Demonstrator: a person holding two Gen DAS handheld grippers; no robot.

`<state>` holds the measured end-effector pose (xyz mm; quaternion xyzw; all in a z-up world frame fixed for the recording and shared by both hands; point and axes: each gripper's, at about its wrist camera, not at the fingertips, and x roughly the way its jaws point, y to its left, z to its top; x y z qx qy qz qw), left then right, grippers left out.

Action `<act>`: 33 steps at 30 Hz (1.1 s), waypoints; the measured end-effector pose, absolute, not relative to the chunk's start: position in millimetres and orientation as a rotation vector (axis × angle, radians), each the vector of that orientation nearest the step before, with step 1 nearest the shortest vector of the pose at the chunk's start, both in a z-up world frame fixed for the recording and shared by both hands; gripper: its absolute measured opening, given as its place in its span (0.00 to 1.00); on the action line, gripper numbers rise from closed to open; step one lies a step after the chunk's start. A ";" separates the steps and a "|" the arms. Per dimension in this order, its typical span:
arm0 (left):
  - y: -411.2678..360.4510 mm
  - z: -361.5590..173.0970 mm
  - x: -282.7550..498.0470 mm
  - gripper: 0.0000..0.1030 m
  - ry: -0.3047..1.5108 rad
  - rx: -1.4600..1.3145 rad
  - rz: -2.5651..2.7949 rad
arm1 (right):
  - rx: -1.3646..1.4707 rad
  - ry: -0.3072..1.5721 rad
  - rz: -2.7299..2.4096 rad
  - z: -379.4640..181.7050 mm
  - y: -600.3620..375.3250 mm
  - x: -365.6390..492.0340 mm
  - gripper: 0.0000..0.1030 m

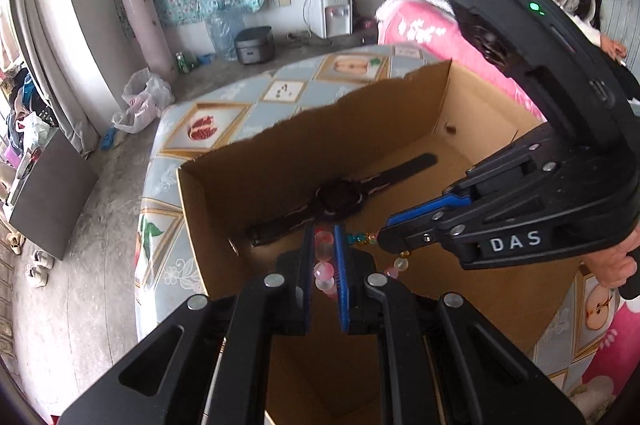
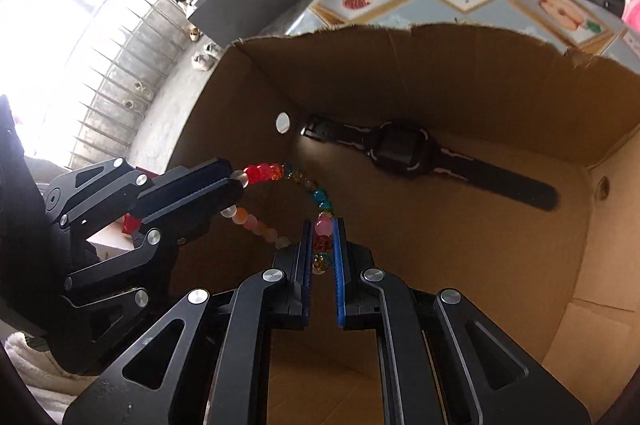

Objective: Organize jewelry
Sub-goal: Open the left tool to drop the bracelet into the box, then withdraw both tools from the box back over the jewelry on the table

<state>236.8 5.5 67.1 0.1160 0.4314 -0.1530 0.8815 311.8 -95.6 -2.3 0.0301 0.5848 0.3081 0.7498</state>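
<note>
Bracelet (image 2: 296, 181), light, limp, slippery beads: we pinch it w/ both left gripper (image 1: 324, 253) & right gripper (image 2: 323, 245), fingers narrow, mid-frame over box (image 2: 500, 97).

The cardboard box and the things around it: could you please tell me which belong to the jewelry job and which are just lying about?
Part of the job:
- bead bracelet, held by the left gripper and the right gripper
- watch in the box
- cardboard box

Just lying about:
- water dispenser
- rice cooker
- plastic bags
- shoes

Daylight pours in through the window (image 2: 60, 37), blown out white. Inside the cardboard box (image 2: 500, 113) sits shadow. Edges bend and darken.
</note>
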 end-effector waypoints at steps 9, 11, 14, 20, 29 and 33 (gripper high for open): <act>11.6 66.7 238.8 0.30 0.927 0.211 -0.277 | 0.158 1.311 0.658 -13.4 -95.3 313.6 0.25; 19.4 76.0 233.6 0.32 0.903 0.172 -0.269 | 0.173 1.285 0.658 -6.9 -99.7 307.1 0.26; 32.1 92.8 219.0 0.37 0.847 0.129 -0.242 | 0.200 1.208 0.657 10.2 -111.4 291.9 0.35; 55.1 120.9 168.0 0.47 0.728 0.055 -0.224 | 0.218 1.011 0.630 52.7 -143.7 249.1 0.52; 57.1 103.5 68.8 0.55 0.650 0.002 -0.280 | 0.288 0.810 0.606 63.0 -198.5 157.0 0.55; 41.2 67.2 51.6 0.56 0.715 0.033 -0.286 | 0.347 0.850 0.521 34.4 -215.1 131.6 0.55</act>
